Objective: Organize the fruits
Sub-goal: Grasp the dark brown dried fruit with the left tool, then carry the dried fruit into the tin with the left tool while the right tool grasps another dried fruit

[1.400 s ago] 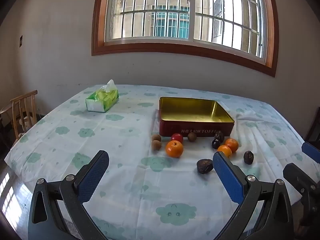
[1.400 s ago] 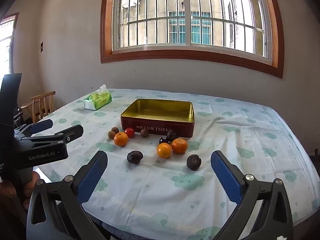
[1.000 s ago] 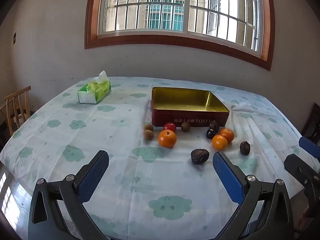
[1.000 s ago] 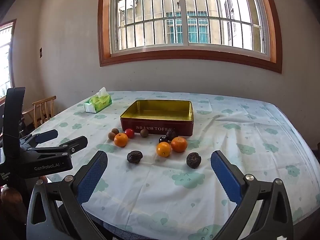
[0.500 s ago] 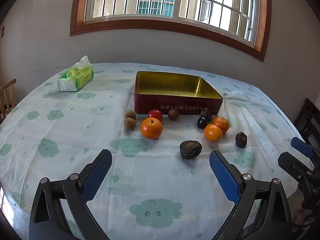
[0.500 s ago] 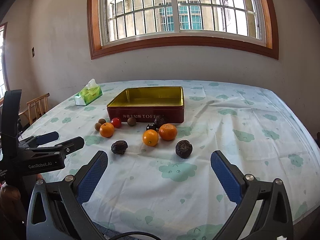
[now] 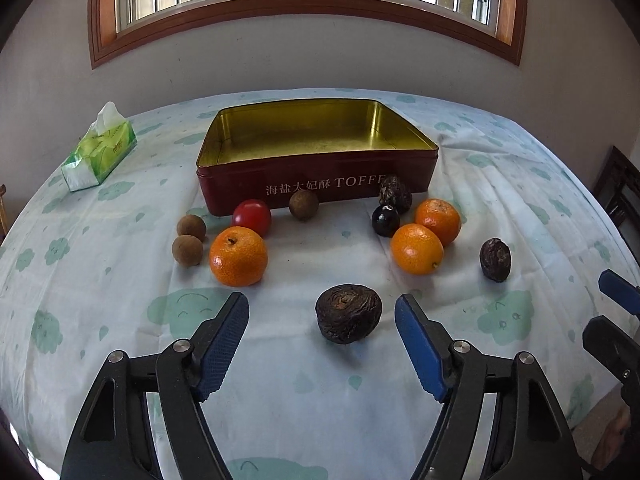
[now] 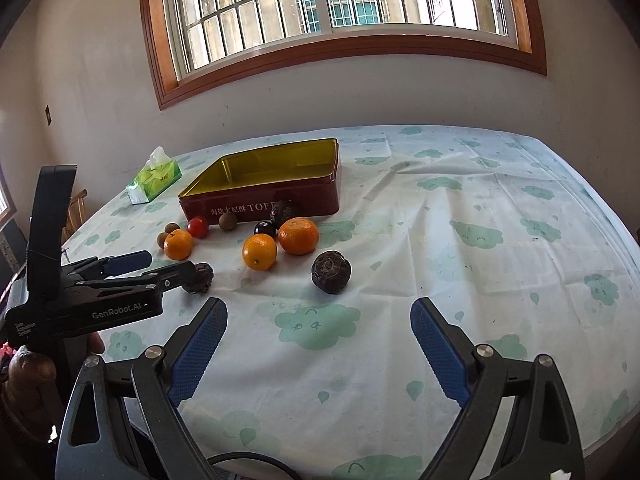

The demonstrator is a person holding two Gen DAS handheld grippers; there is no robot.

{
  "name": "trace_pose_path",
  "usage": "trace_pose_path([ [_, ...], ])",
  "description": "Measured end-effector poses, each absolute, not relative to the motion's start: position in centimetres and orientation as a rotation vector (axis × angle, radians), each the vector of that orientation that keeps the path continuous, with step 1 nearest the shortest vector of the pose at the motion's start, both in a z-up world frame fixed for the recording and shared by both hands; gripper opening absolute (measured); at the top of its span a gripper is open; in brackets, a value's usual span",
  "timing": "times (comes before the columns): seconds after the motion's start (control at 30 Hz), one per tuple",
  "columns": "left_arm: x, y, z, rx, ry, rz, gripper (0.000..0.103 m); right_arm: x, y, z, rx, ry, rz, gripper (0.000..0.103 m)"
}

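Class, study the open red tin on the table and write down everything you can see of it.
The red tin is a shallow rectangular metal box, lidless, with a shiny gold interior that holds nothing. Its dark red front wall carries pale Chinese characters and "TOFFE...", partly hidden by a dark wrinkled fruit resting by it. It sits flat on the cloud-print tablecloth, and the fruits lie in front of it. Neither gripper touches it.

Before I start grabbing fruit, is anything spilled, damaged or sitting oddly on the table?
Nothing spilled or broken. The tin sits level and holds nothing; all the fruit lies loose on the tablecloth in front of it. The cloth is creased right of the tin.
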State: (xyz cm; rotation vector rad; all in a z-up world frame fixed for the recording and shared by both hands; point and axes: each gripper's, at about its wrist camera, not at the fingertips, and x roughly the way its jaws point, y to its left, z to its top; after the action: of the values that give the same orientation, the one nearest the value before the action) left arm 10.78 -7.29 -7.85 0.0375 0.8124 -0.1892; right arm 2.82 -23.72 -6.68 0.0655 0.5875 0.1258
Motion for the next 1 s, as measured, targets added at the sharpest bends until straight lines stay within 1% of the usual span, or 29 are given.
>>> trace_pose_path([
  [0.07, 11.8, -7.6, -8.9, 0.043, 0.853, -0.189, 0.070, 3.0, -23.8, -6.8, 0.068, 0.594, 0.131, 0.092],
  [0.13, 12.3, -8.0, -9.8, 0.041, 0.892, -0.187, 0.058, 3.2, -24.0, -6.8, 0.073, 0.600, 0.135, 0.092],
  [0.17, 12.0, -8.1, -9.8, 0.054, 0.873, -0.189, 0.050, 3.3, -24.0, -6.8, 0.076, 0.603, 0.137, 0.092],
  [0.2, 11.8, -8.3, -9.8, 0.055, 0.866, -0.209, 0.032, 3.4, -24.1, -6.9, 0.078, 0.606, 0.140, 0.092],
  [0.3, 11.5, -8.2, -9.4, 0.041, 0.862, -0.194, 0.033, 3.7, -24.2, -6.9, 0.080, 0.611, 0.147, 0.092],
  [0.63, 10.9, -5.2, -5.5, -0.006, 0.776, -0.118, 0.033, 6.4, -23.7, -6.8, 0.066, 0.634, 0.182, 0.092],
  [0.9, 11.0, -3.8, -4.2, -0.018, 0.752, -0.069, 0.033, 9.5, -23.0, -7.0, -0.009, 0.670, 0.173, 0.092],
  [0.97, 11.0, -3.6, -4.1, -0.018, 0.752, -0.063, 0.033, 10.2, -22.8, -7.4, -0.029, 0.684, 0.166, 0.091],
  [1.0, 11.0, -3.5, -4.0, -0.018, 0.751, -0.061, 0.033, 10.6, -22.8, -7.6, -0.032, 0.697, 0.165, 0.088],
])
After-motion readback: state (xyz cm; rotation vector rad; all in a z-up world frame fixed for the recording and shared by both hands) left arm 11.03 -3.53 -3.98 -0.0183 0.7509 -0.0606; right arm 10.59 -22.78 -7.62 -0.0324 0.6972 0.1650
